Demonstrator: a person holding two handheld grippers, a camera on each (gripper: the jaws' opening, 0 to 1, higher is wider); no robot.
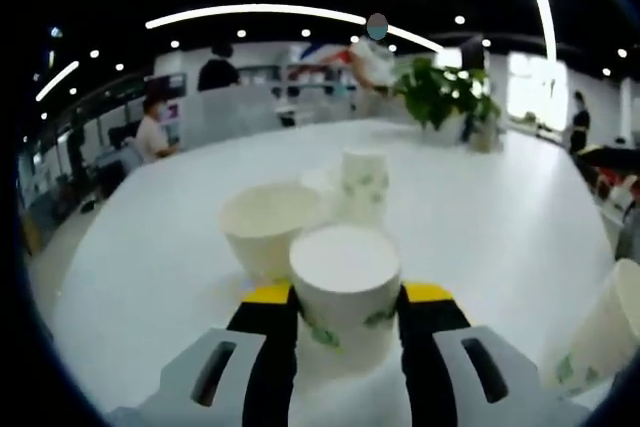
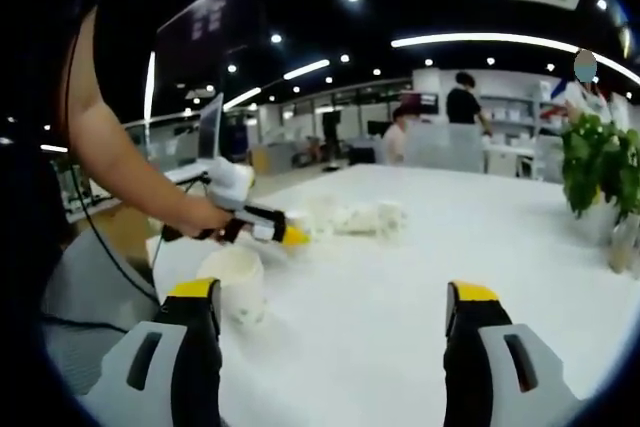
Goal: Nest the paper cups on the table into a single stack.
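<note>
Landmark: the open-mouthed cup (image 1: 268, 228) standing upright on the white table (image 1: 480, 217); every place below is given against it.
Left gripper (image 1: 345, 319): clenched on an upside-down paper cup (image 1: 345, 292), its flat base up and facing the camera, a yellow-tipped jaw pressed to each side. The side grip leaves the mouth free, which suits lowering it over another cup.
Held cup's place: just in front of the landmark cup and a little to its right, nearer the camera, overlapping it in the left gripper view; whether the two touch cannot be told.
Printed cup (image 1: 365, 185): inverted, beyond the landmark cup and to its right, near it, standing on the table.
Edge cup (image 1: 600, 332): tilted at the far right of the left gripper view, well apart from the landmark cup; what holds it cannot be told.
Right gripper (image 2: 333, 322): released, jaws spread wide with bare table between them, nothing grasped; likely waiting its turn.
Right gripper view: a cup (image 2: 238, 287) sits just inside the left jaw, and the person's hand (image 2: 205, 217) holds the other gripper above the table.
Potted plant (image 1: 445, 97): far behind the landmark cup, near the table's far end.
Stage, as a judgement: nesting is under way; several cups stand apart.
</note>
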